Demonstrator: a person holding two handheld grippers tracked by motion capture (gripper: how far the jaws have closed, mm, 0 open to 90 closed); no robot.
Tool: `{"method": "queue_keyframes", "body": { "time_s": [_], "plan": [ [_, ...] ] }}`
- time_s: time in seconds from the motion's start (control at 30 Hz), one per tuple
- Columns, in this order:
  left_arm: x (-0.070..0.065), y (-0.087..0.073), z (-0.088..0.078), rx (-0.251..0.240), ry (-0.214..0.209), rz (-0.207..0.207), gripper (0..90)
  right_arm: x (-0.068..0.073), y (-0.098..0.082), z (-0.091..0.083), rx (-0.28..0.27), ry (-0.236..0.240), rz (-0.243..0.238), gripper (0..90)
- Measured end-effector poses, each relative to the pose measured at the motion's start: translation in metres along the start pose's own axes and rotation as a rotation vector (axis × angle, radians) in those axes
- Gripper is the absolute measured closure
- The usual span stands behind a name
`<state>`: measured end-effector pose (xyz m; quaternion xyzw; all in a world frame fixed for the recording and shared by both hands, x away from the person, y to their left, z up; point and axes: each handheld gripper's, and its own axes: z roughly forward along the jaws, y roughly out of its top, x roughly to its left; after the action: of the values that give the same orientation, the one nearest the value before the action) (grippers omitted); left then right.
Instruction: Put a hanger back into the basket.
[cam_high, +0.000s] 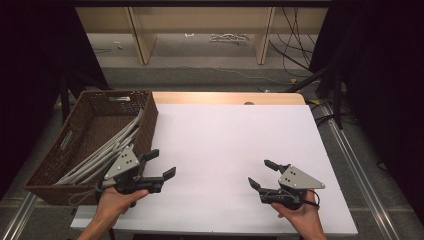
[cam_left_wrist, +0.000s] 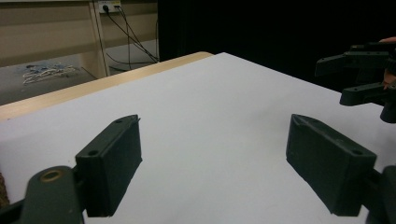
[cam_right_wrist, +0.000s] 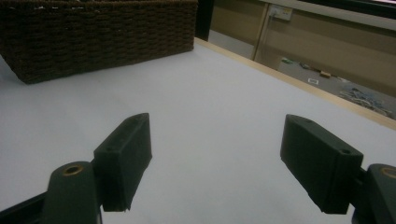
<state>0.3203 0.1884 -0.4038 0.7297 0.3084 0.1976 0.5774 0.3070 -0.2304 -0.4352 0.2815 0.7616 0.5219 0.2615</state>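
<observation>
Basket (cam_high: 95, 131) just beside open left tongs (cam_high: 161, 164).

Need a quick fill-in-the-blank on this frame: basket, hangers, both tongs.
1. The brown woven wicker basket stands at the table's ____ edge in the high view.
2. The pale grey plastic hangers lie ____ the basket.
3. The left tongs and right tongs both stand ____, holding nothing.
4. The tabletop is covered by a ____ board.

Missing words: left; inside; open; white
</observation>
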Motion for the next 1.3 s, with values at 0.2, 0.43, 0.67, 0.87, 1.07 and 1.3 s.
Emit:
{"method": "queue_keyframes", "body": {
  "time_s": [0.2,0.43,0.67,0.87,1.07,1.3],
  "plan": [
    [-0.001,-0.006,0.002,-0.037,0.012,0.008,17.1,0.002,0.001,0.001,-0.011,0.006,0.012,23.7],
    [-0.003,-0.018,0.006,-0.009,0.006,0.011,17.1,0.004,0.001,0.002,-0.018,0.011,0.017,19.7],
    [-0.004,-0.029,0.006,0.005,0.013,-0.004,17.0,0.001,0.001,0.001,-0.032,0.004,0.023,16.8],
    [-0.004,-0.034,0.004,0.004,0.026,0.005,17.0,0.002,0.001,0.000,-0.027,0.015,0.020,16.7],
    [-0.008,-0.038,0.006,0.035,0.022,0.039,17.1,0.003,0.000,0.000,-0.016,0.027,0.019,16.8],
    [-0.009,-0.040,0.004,0.035,0.027,0.042,17.2,0.007,0.003,0.000,-0.014,0.020,0.019,17.1]
  ]
}}
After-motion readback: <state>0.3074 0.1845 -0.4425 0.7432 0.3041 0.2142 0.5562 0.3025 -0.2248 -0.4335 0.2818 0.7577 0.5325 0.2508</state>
